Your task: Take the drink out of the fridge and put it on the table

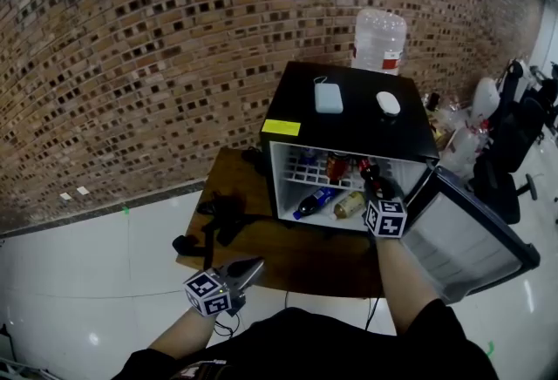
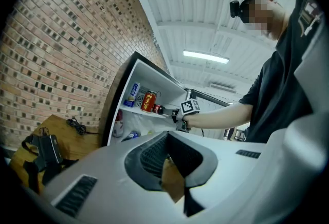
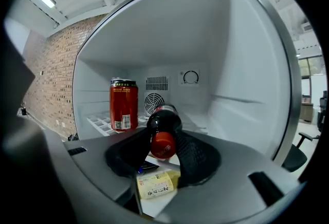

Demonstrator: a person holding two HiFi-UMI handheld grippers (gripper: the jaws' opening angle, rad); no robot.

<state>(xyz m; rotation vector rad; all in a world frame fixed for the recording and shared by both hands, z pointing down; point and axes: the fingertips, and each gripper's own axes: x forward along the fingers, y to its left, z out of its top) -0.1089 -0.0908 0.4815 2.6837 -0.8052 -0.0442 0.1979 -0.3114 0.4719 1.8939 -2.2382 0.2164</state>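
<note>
Drink bottle: dark, red-capped, lies on the upper shelf of the fridge, cap outward, just beside a red can. Sits pinched at the neck between right gripper pads. Left gripper closed, empty.

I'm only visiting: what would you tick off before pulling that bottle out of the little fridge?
1. Fridge door swung wide open: ok.
2. Cola bottle lies between the right gripper jaws, which look closed on its neck: ok.
3. Grip firm enough to lift it: cannot tell.
4. Red can stands apart, to one side of the bottle: ok.
5. Bare table space in front of the fridge to set it down: ok.
6. Left gripper shut, empty, away from the fridge opening: ok.
</note>
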